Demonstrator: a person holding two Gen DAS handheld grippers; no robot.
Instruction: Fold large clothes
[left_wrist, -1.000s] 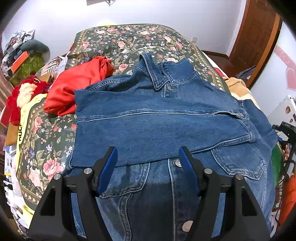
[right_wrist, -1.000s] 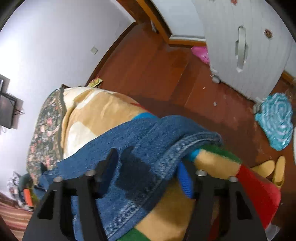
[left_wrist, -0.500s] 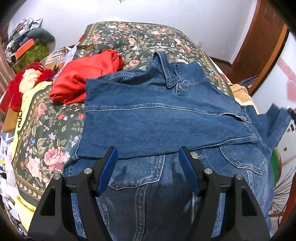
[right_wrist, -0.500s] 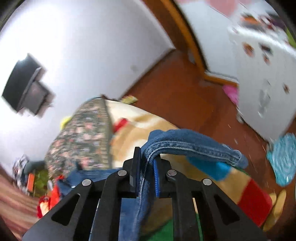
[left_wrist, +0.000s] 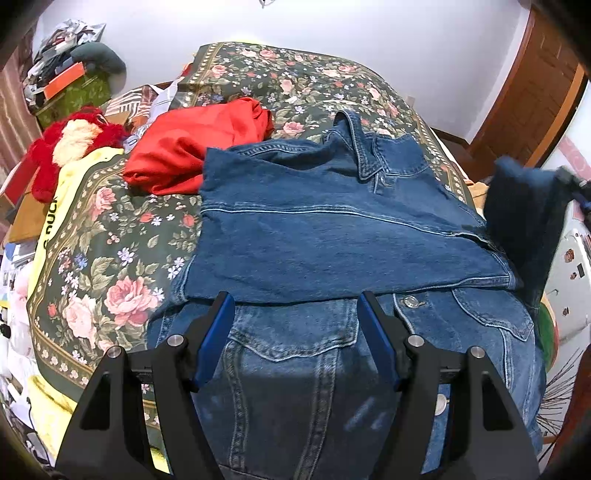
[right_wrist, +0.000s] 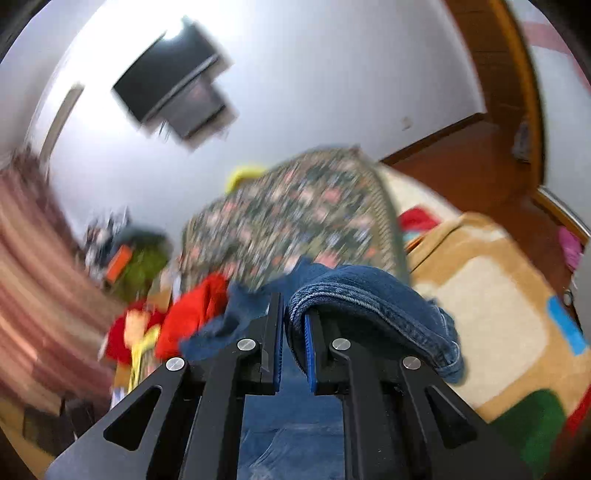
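Note:
A blue denim jacket (left_wrist: 332, 236) lies on the floral bedspread (left_wrist: 110, 258), one sleeve folded across its front. My left gripper (left_wrist: 295, 317) hovers open over the jacket's lower front, nothing between its blue pads. My right gripper (right_wrist: 293, 317) is shut on the jacket's other sleeve (right_wrist: 369, 299), which drapes over its right finger. In the left wrist view that sleeve (left_wrist: 524, 214) hangs lifted at the bed's right edge, with the right gripper (left_wrist: 576, 188) blurred at the frame's edge.
A red garment (left_wrist: 195, 144) lies bunched left of the jacket's collar. A red and cream plush toy (left_wrist: 70, 140) and cluttered boxes sit at the far left. A tan patterned blanket (right_wrist: 491, 306) covers the bed's right side. A dark screen (right_wrist: 173, 92) hangs on the wall.
My right gripper closed on the sleeve at the bed's right edge, then lifted it and swung toward the bed. The left gripper drifted a little over the jacket and stayed open.

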